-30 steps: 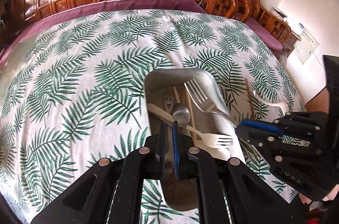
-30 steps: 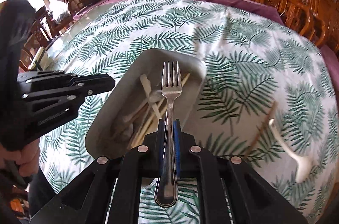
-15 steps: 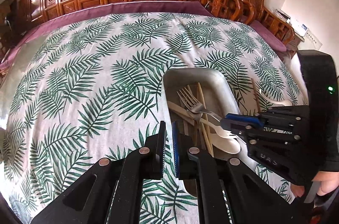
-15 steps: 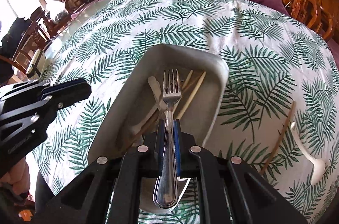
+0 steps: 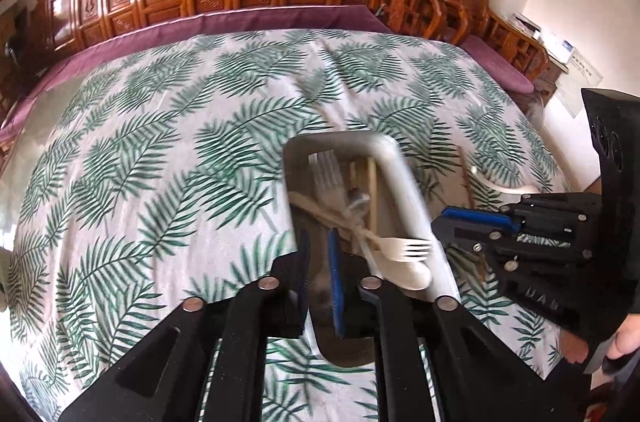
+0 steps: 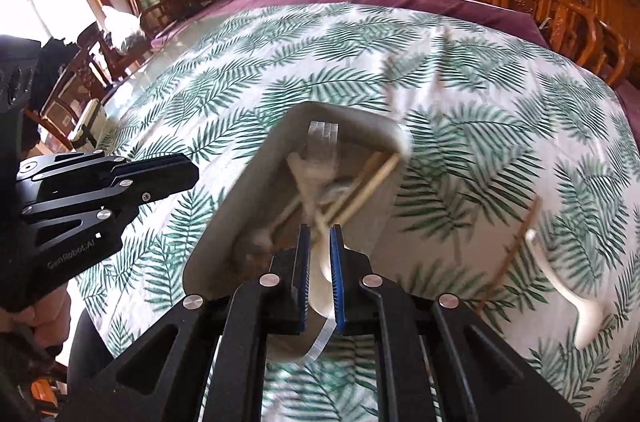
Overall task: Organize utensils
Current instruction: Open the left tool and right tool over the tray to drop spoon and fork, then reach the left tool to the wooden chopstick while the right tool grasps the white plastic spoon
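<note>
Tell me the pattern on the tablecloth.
Green palm leaves on white: the tablecloth, clearest in the left wrist view.

Motion blur is smearing the metal fork [image 6: 322, 142] inside the grey tray [image 6: 240, 222], so its tines are barely reading. The right tool [image 6: 319, 272] is covering the tray's near end, hiding whatever lies there. In the left wrist view the left tool [image 5: 318, 278] is masking the tray's [image 5: 404, 190] near left corner, and the chopsticks [image 5: 372, 190] beside the fork are blurring together.
</note>
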Tool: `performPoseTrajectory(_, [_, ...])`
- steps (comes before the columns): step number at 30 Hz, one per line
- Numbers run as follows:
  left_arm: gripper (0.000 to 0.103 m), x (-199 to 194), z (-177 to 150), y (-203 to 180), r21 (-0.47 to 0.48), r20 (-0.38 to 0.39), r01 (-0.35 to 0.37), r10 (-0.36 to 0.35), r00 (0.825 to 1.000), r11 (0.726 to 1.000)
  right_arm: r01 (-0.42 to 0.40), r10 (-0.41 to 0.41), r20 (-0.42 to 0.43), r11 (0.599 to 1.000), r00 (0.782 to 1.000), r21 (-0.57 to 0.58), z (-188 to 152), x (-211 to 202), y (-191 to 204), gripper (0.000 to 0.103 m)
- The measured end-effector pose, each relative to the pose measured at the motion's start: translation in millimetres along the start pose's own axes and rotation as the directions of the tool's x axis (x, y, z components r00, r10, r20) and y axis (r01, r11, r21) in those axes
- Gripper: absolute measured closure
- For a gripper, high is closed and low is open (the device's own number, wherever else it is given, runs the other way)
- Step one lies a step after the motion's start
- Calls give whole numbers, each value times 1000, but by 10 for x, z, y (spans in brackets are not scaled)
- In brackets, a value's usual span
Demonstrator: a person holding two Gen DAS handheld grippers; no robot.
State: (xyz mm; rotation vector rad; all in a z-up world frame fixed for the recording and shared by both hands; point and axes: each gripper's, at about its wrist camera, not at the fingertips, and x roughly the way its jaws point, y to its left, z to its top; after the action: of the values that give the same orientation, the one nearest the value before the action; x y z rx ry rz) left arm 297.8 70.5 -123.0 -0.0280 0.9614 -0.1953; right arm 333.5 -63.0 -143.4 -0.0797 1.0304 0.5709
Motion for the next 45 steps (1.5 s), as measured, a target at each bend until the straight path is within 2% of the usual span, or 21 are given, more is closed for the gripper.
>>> performPoseTrajectory(7, [87,84,75,-416,36,-1,41,-41,999,999,69,-69,11,997,998,45,-212,-291,-607,91])
performPoseTrajectory(14, [70,232,145,-865,92,-10,85,-84,996,992,115,-116,4,991,993,67,-404,-446,-1128,91])
performPoseTrajectory(20, [67,365,184,-1109,114,-24,98,-96,995,989,143,-141,-36,988,989,60,-522,-419,-1456,88])
performPoseTrajectory(23, [67,430,184,-1203,123,-33,101,-98,995,987,156,-153,-50,986,987,52,-566,-398,-1571,87])
performPoseTrajectory(27, [67,526,179,-1329,136,-54,107,-100,993,985,160,-157,-68,986,985,42,-586,-319,-1713,73])
performPoseTrajectory(36, [67,662,101,-1476,161,-91,115,-101,991,980,163,-161,-103,987,982,8,-609,-79,-1946,73])
performPoseTrajectory(45, [67,706,24,-1577,177,-114,130,-111,987,976,211,-215,-123,976,969,-51,-503,8,-2008,73])
